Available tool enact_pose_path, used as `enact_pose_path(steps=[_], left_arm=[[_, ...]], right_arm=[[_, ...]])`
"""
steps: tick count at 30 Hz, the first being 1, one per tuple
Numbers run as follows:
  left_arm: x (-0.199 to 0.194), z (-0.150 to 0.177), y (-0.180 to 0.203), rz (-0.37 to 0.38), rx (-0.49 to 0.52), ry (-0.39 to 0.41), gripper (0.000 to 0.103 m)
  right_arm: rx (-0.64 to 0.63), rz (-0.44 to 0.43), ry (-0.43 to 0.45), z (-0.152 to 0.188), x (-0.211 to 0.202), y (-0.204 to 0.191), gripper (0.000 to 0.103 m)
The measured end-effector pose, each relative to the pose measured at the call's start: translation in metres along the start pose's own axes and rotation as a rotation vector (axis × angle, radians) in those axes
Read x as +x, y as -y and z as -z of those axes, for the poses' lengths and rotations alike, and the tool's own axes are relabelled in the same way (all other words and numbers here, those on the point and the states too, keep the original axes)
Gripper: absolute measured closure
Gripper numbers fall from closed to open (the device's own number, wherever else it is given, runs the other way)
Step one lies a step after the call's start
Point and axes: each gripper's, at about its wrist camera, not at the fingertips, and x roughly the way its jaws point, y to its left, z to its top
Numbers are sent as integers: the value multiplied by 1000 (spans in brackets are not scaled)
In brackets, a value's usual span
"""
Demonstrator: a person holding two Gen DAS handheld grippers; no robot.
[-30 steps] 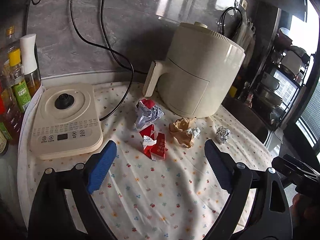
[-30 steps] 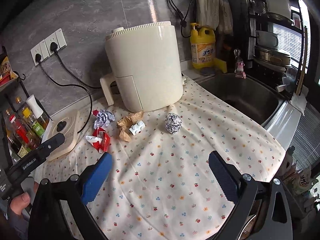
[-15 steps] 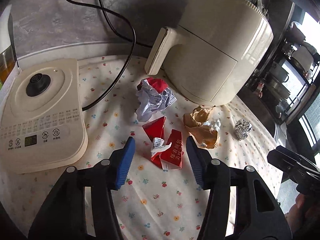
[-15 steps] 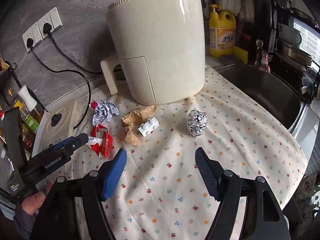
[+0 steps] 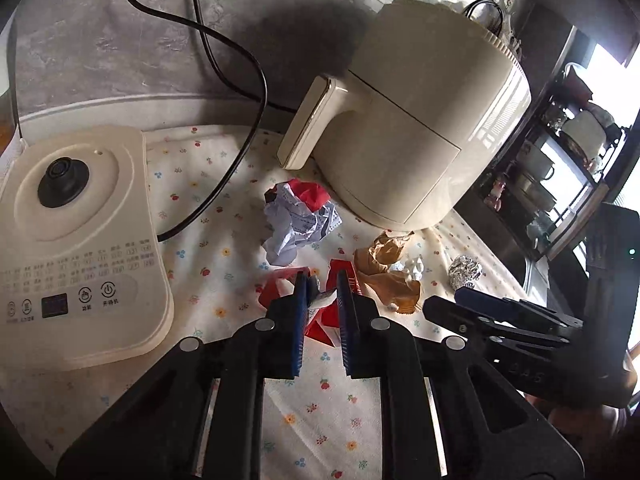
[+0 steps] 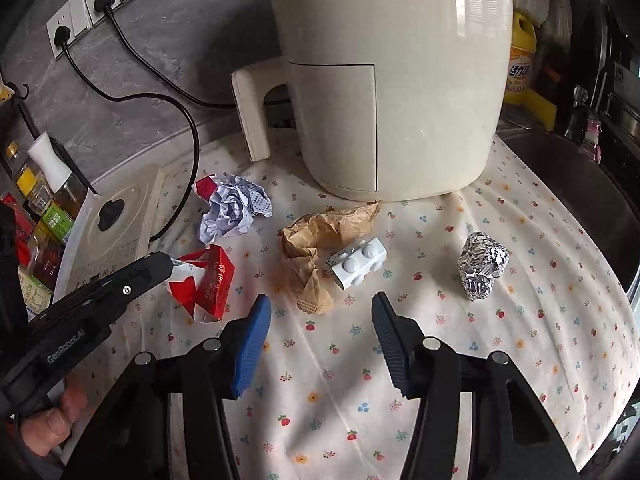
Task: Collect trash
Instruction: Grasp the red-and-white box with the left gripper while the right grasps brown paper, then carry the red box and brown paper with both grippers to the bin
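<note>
Trash lies on a flowered cloth (image 6: 520,312): a red carton (image 6: 212,280), a crumpled white paper (image 6: 232,208), a brown paper wad (image 6: 316,236) with a white toy brick (image 6: 358,264) on it, and a foil ball (image 6: 482,266). My left gripper (image 5: 322,280) is shut on the red carton (image 5: 348,280), pinching its white flap. It also shows in the right wrist view (image 6: 160,268). My right gripper (image 6: 320,312) is open and empty, just in front of the brown wad. It also shows in the left wrist view (image 5: 472,300).
A cream air fryer (image 6: 392,80) stands behind the trash. A cream kettle base (image 5: 76,240) sits at the left with a black cord (image 5: 244,120). Bottles (image 6: 44,208) stand at the far left, a sink (image 6: 580,184) at the right.
My left gripper has moved down and forward and shut on the red carton. My right gripper has moved closer to the brown wad and narrowed its opening.
</note>
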Motion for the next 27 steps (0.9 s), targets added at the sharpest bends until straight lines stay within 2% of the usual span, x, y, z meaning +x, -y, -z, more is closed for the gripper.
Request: enact_pose_path(steps=[3,4,5,6,15,22,27], left_arm=[[-9,-3,-4,-10,-16,29,88],[-10,-4,-5,-16,-17,33,88],[-10,-5,-6,-21,-17,35,88],[-11,-6,-6,-26,-14,36,88],[-24,-9,11,-29,26,67,88],[-48,-5,59,2,98,99,88],[-53,8,101,55,156,78,88]], right_arm=[[-36,-2,-13,-3,14,-6,58],[-56,9,-31,-2,21,-8,68],[-70,19,-48,-2,26,-9,86],[-69,12,-53,-1,27,-8,90],[-32,-51,27,9,-21,5,92],[29,-35,129,22,-76,36,92],[101,7,172,43,-115,73,92]])
